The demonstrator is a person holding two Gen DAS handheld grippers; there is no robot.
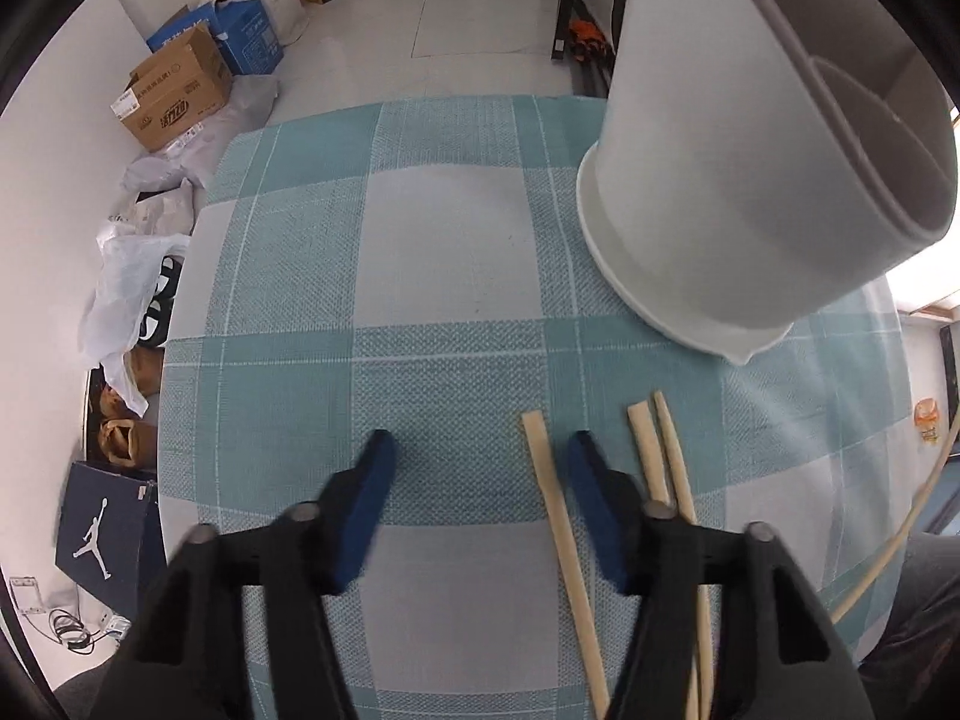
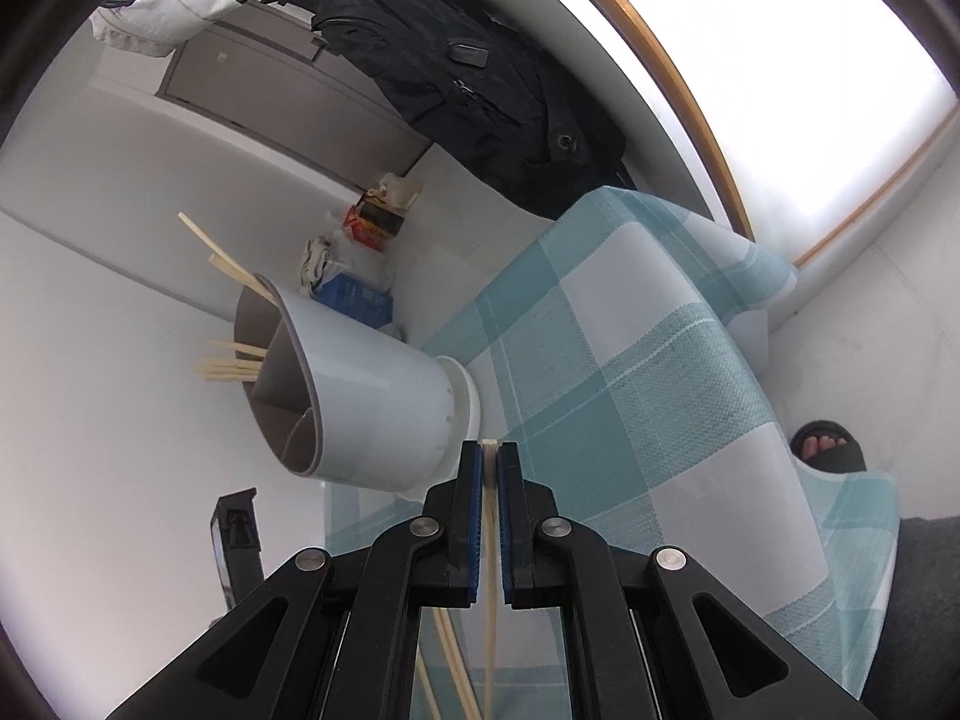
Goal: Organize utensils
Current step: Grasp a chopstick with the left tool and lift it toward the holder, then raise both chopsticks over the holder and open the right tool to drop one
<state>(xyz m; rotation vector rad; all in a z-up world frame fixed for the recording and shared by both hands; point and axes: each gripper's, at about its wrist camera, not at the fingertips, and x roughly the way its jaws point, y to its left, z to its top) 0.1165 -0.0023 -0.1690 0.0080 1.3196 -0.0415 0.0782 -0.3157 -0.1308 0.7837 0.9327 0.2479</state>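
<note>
A white utensil holder with inner dividers stands on the teal checked tablecloth, far right in the left wrist view. Three wooden chopsticks lie on the cloth beside my left gripper, which is open and empty just above the cloth. In the right wrist view the holder holds several chopsticks sticking out of its mouth. My right gripper is shut on a chopstick, close to the holder's base. More chopsticks lie below it.
Cardboard boxes and plastic bags sit on the floor left of the table. A black backpack hangs on the wall. A person's sandalled foot shows by the hanging cloth edge.
</note>
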